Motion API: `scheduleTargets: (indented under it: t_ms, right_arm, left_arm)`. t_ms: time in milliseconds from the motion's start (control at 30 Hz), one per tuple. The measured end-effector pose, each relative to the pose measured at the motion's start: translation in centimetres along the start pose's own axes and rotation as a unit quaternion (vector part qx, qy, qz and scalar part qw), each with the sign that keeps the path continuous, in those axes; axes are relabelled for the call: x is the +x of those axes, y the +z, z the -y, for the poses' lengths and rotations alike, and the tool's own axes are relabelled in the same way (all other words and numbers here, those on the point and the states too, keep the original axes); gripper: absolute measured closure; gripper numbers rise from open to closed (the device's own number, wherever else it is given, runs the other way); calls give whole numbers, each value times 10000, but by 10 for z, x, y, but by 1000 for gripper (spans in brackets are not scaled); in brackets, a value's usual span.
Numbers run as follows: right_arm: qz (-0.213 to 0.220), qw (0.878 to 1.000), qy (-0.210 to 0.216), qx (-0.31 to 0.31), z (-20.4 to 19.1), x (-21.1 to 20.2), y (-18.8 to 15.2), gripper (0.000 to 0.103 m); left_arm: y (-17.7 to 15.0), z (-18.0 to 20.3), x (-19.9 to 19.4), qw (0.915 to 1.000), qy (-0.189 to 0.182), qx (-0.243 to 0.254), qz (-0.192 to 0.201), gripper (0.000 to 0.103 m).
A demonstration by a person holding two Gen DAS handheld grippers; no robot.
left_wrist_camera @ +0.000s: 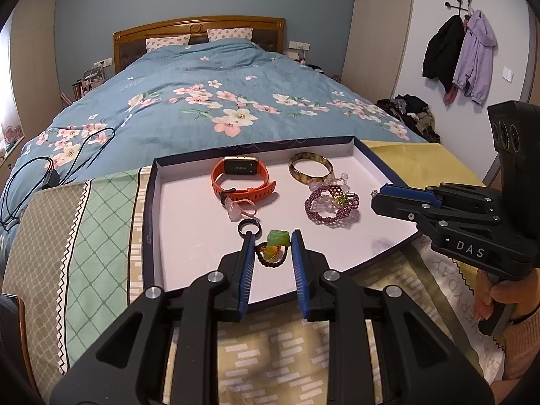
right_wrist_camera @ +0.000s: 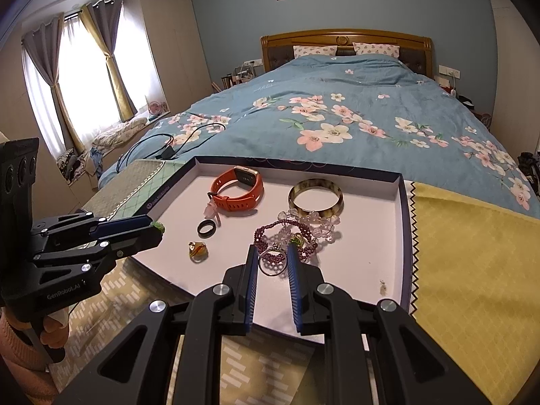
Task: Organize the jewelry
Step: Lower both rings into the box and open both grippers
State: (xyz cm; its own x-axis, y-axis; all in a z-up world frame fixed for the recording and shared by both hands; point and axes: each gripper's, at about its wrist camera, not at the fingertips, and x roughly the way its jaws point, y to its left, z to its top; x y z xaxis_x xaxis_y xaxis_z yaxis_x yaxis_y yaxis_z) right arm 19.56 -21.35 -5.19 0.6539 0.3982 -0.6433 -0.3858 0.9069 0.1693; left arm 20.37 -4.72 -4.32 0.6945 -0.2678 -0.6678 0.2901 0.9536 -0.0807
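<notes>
A shallow white tray (left_wrist_camera: 189,209) (right_wrist_camera: 378,249) lies on cloths at the foot of a bed. In it are an orange smartwatch (left_wrist_camera: 241,177) (right_wrist_camera: 238,187), a tortoiseshell bangle (left_wrist_camera: 310,167) (right_wrist_camera: 315,197), a purple beaded bracelet (left_wrist_camera: 332,204) (right_wrist_camera: 287,233), a black ring (left_wrist_camera: 249,227) (right_wrist_camera: 206,227), and a pink charm (left_wrist_camera: 236,211). My left gripper (left_wrist_camera: 272,248) is shut on a green-stone beaded ring (left_wrist_camera: 278,238), lifted above a yellow ring (right_wrist_camera: 198,251). My right gripper (right_wrist_camera: 272,261) is open around a silver ring (right_wrist_camera: 271,265).
The tray rests on a green patterned cloth (left_wrist_camera: 84,236) and a yellow cloth (right_wrist_camera: 472,253). Black cables (left_wrist_camera: 50,168) lie on the blue floral duvet (left_wrist_camera: 219,101). Coats (left_wrist_camera: 459,57) hang on the right wall. A small clear bead (right_wrist_camera: 383,287) lies near the tray's right edge.
</notes>
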Motion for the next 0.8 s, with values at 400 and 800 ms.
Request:
scheduleTargets:
  t_ms: [400,800]
  right_arm:
    - [-277,9996,-73,-81,-4,22,0,87]
    - [-517,9985,-168,-76,-4,39,-4,87]
  left_arm:
    - [-2,-1,14,9998,30,-67,-169,81]
    - [-7,-6,33,9988,-36,-226,-424,81]
